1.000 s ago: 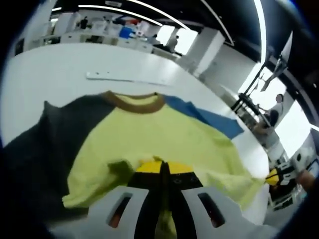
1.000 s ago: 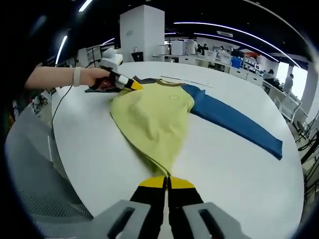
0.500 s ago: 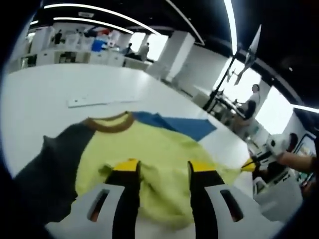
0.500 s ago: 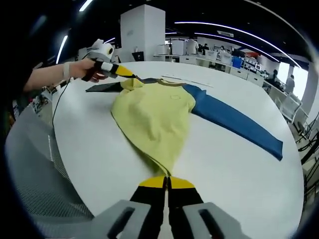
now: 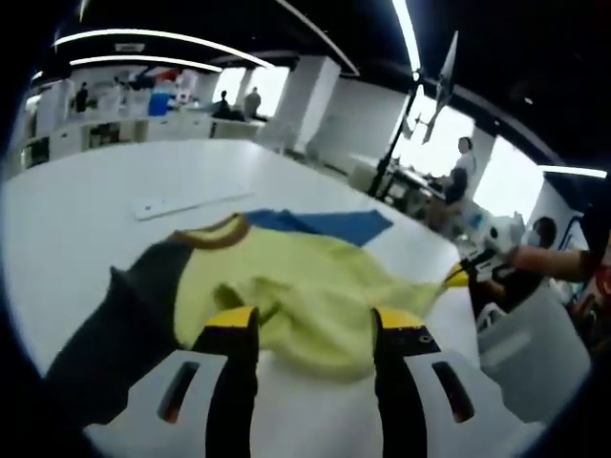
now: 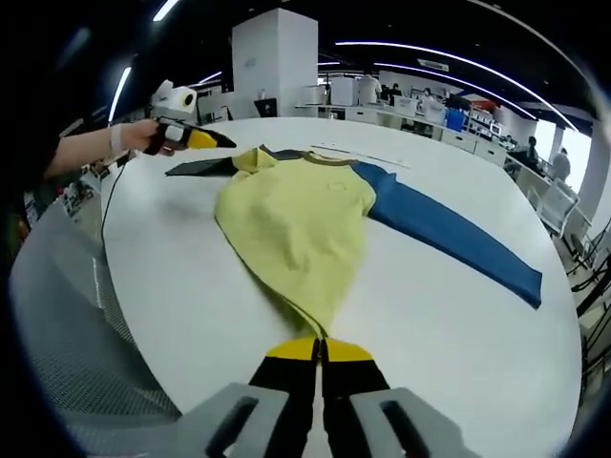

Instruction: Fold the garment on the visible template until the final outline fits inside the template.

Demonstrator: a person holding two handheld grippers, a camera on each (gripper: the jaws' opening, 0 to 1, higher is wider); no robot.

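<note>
A long-sleeved shirt lies on the white table [image 6: 458, 334]. Its body [image 6: 296, 215] is yellow, the collar [image 6: 329, 159] brown, one sleeve [image 6: 458, 239] blue and the other sleeve [image 6: 200, 167] dark grey. My right gripper [image 6: 320, 350] is shut on the shirt's hem, which narrows to a point between the jaws. A hand holds my left gripper [image 6: 218, 141] just off the grey sleeve. In the left gripper view my left gripper [image 5: 315, 324] is open over the rumpled yellow body [image 5: 305, 286], holding nothing, and the right gripper [image 5: 460, 277] pinches the hem at the far right.
A thin white strip [image 5: 181, 202] lies on the table beyond the collar. A grey mesh seat [image 6: 67, 334] stands off the table's curved edge. A white bin [image 5: 525, 353] sits beside the table. Desks and people fill the background.
My left gripper let go of the yellow fabric, opened, and drew back from the shirt toward the grey sleeve side. The right gripper kept its hold on the hem.
</note>
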